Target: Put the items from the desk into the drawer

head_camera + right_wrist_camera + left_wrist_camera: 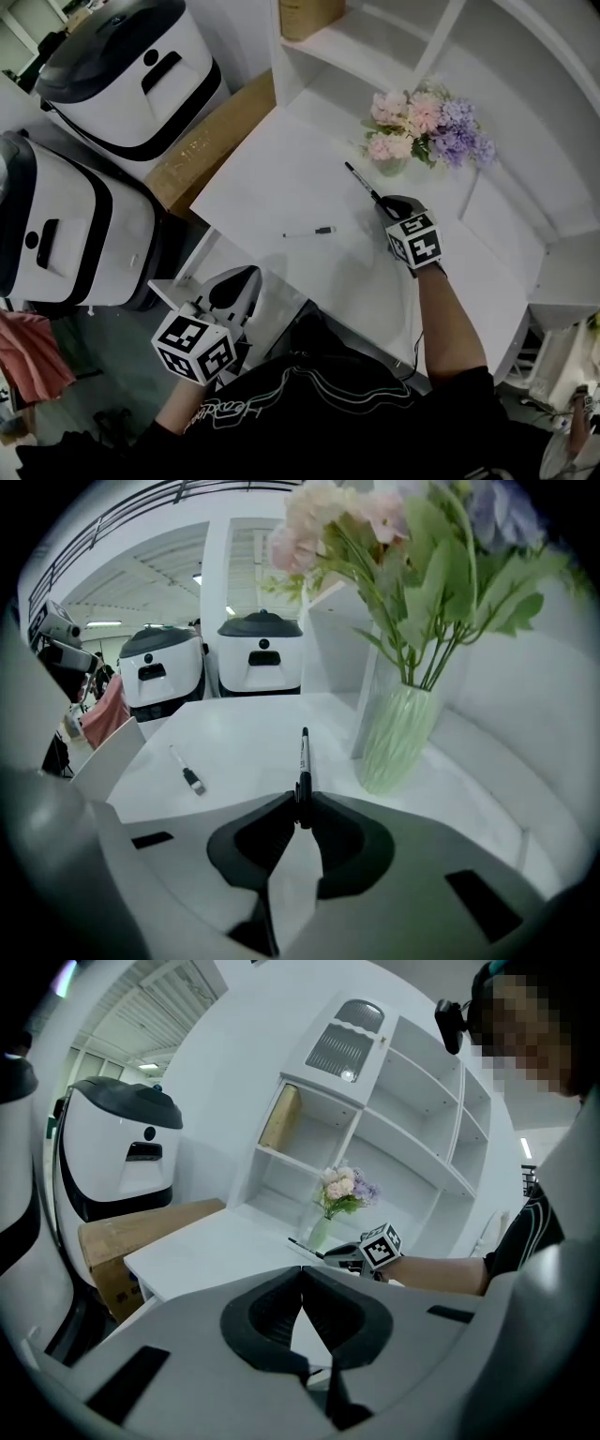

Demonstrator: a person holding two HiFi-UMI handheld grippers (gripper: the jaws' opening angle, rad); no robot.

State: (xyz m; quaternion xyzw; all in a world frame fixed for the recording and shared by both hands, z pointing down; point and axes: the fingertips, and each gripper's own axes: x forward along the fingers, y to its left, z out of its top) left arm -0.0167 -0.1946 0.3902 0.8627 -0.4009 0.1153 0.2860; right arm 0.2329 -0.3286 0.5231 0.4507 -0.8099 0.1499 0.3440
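The right gripper (389,208) is pinched tight on one end of the black pen (304,752). The pen lies on the white desk (281,178) near the flower vase (398,738). It looks light, hard and slippery, so holding nearer its middle seems safer. The left gripper (302,1283) is closed on nothing.

A bouquet (427,127) of pink and purple flowers sits at the upper right of the head view, its stems in a ribbed, pale green glass vase (401,733). Behind it rises a white shelf unit (450,37), with a brown box (309,14) in one compartment at the top edge. Two white machines with black lids stand at the left, one at the upper left (141,75) and one lower (66,234). A cardboard box (211,141) lies just right of them. Pink cloth (33,356) shows at the lower left.
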